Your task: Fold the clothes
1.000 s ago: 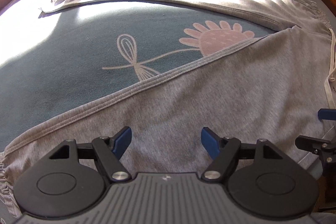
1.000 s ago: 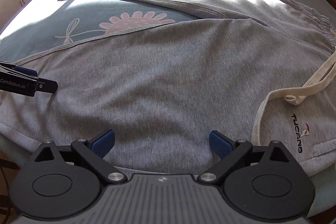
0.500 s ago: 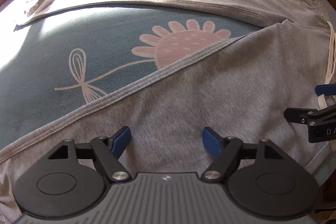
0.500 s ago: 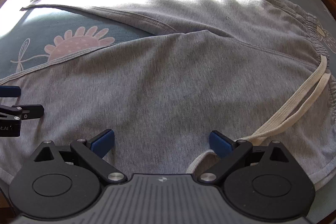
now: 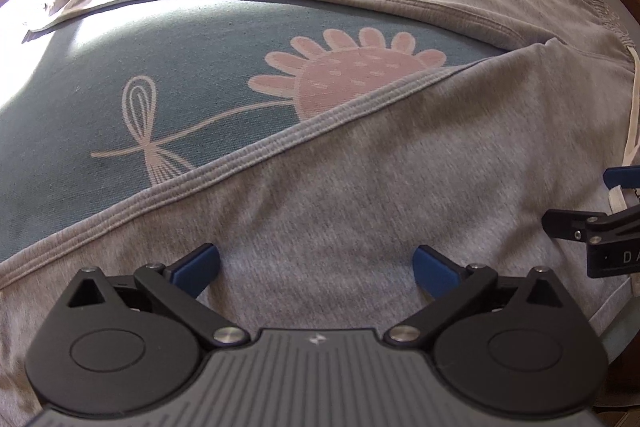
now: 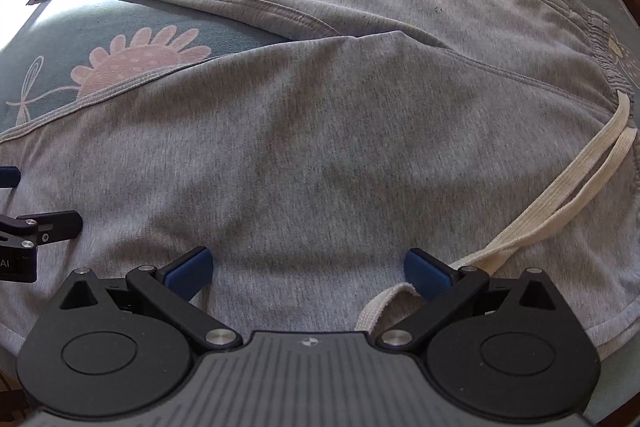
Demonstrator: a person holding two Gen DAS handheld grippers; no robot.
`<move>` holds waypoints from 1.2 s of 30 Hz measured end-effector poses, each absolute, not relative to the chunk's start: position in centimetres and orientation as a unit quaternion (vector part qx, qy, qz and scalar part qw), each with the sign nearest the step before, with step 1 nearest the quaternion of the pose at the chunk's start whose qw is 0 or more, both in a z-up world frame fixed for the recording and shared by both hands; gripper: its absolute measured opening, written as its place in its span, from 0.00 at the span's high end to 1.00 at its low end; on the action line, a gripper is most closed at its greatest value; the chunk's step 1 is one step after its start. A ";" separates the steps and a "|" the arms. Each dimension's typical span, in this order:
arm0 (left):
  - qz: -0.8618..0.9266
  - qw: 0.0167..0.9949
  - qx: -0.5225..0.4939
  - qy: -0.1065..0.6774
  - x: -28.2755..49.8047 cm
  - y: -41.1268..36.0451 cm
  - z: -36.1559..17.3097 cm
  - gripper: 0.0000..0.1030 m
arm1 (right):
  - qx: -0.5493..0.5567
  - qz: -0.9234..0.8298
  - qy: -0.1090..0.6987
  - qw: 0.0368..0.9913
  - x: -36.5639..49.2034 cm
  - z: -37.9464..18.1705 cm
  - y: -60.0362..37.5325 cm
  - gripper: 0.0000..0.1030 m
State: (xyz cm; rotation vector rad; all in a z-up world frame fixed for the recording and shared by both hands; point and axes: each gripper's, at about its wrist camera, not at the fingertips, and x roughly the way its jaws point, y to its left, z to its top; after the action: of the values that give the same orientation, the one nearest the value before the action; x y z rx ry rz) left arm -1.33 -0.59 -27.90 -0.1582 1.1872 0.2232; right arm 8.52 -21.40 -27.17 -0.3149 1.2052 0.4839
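Grey sweatpants (image 6: pixel 320 147) lie spread across a bed covered by a blue sheet (image 5: pixel 120 67) with a pink flower print (image 5: pixel 344 75). The left claw (image 5: pixel 316 267) points down over one leg, its jaws opening wide with only flat fabric below. The right claw (image 6: pixel 308 269) stands apart near the waistband, the cream drawstring (image 6: pixel 560 195) running under its right finger.

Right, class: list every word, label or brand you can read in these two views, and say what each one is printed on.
"DA": cut off by the frame edge, on the right gripper body, in the left wrist view.
"AI": cut off likewise, on the left gripper body, in the right wrist view.
Grey sweatpants: no readable text.
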 end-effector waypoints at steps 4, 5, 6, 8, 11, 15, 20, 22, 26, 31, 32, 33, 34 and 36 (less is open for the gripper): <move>0.106 0.827 -0.074 0.547 -1.6 -0.6 -28.0 0.00 | -0.144 0.233 0.539 0.796 7.9 -27.0 -21.9 0.00; 0.106 0.826 -0.074 0.548 -1.6 -0.6 -28.0 0.00 | -0.149 0.238 0.534 0.797 7.6 -26.8 -22.0 0.00; 0.106 0.826 -0.073 0.549 -1.5 -0.5 -27.9 0.00 | -0.153 0.242 0.531 0.798 7.4 -26.5 -22.1 0.00; 0.105 0.824 -0.073 0.553 -1.4 -0.5 -27.9 0.00 | -0.137 0.259 0.506 0.811 6.4 -24.7 -23.3 0.01; 0.105 0.821 -0.072 0.556 -1.3 -0.4 -28.0 0.00 | -0.115 0.273 0.461 0.837 5.3 -22.2 -26.1 0.00; 0.110 0.823 -0.072 0.553 -1.4 -0.6 -28.1 0.00 | -0.113 0.240 0.454 0.851 7.4 -23.0 -30.0 0.00; 0.111 0.824 -0.069 0.552 -1.4 -0.6 -28.1 0.00 | -0.128 0.231 0.483 0.835 9.2 -27.0 -33.3 0.00; 0.109 0.822 -0.067 0.555 -1.2 -0.6 -28.1 0.00 | -0.135 0.247 0.470 0.837 8.1 -27.5 -35.0 0.00; 0.110 0.810 -0.054 0.573 -0.2 -0.9 -27.6 0.01 | -0.148 0.249 0.490 0.822 7.0 -27.0 -36.9 0.00; 0.109 0.818 0.004 0.564 1.1 -4.1 -25.1 0.01 | -0.123 0.269 0.472 0.830 8.7 -23.7 -37.8 0.01; 0.107 0.820 0.004 0.562 1.3 -4.9 -24.3 0.01 | -0.108 0.278 0.466 0.833 9.5 -23.2 -37.8 0.01; 0.103 0.823 0.002 0.559 1.7 -5.6 -23.7 0.01 | -0.086 0.288 0.469 0.831 10.6 -22.9 -37.8 0.01; 0.100 0.825 -0.001 0.556 2.0 -6.3 -23.1 0.01 | -0.060 0.297 0.474 0.827 11.9 -22.8 -37.8 0.01; 0.099 0.829 -0.007 0.550 2.6 -7.5 -22.4 0.01 | -0.021 0.302 0.479 0.824 13.9 -22.6 -37.6 0.01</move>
State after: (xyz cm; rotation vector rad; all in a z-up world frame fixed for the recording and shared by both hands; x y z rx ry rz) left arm 2.56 -7.52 -22.37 -0.0143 1.1670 0.2108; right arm 13.86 -37.63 -22.61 -0.0447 1.0181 0.6425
